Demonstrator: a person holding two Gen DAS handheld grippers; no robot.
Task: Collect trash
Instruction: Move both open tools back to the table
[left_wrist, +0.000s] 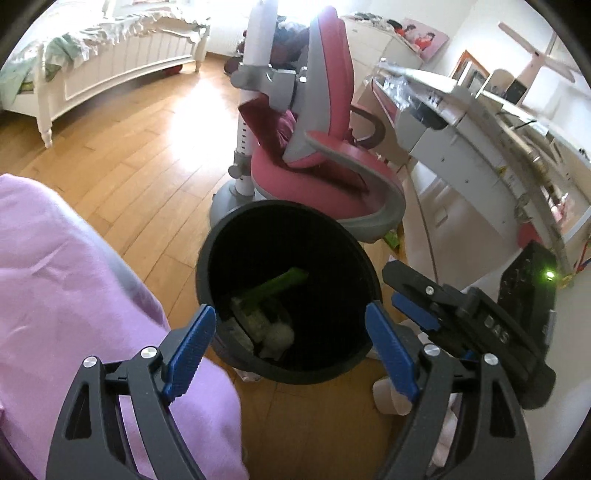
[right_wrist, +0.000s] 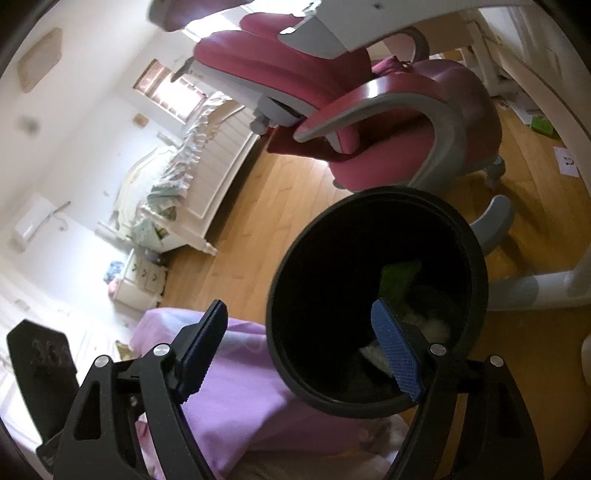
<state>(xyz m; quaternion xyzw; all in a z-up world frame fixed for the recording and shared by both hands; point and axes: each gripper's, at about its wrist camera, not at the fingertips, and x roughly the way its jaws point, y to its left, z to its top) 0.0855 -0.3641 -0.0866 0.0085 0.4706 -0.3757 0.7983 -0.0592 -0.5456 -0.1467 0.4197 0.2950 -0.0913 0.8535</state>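
A black round trash bin (left_wrist: 221, 251) stands on the wooden floor; it also shows in the right wrist view (right_wrist: 476, 258). Inside lie a green stick-like piece (left_wrist: 277, 286) and white crumpled trash (left_wrist: 275, 334). My left gripper (left_wrist: 290, 332) is open and empty, its blue pads either side of the bin's near rim, above it. My right gripper (right_wrist: 303, 334) is open and empty, just above the bin's near edge; it also shows in the left wrist view (left_wrist: 410, 295) to the right of the bin. White trash (right_wrist: 439, 328) shows in the bin past its right pad.
A pink and grey chair (left_wrist: 325, 147) stands right behind the bin. A white desk (left_wrist: 480, 122) is at the right. Lilac cloth (left_wrist: 74, 295) lies left of the bin. A white bed (left_wrist: 103, 62) is far left. Pale paper pieces (left_wrist: 388, 397) lie on the floor by the bin.
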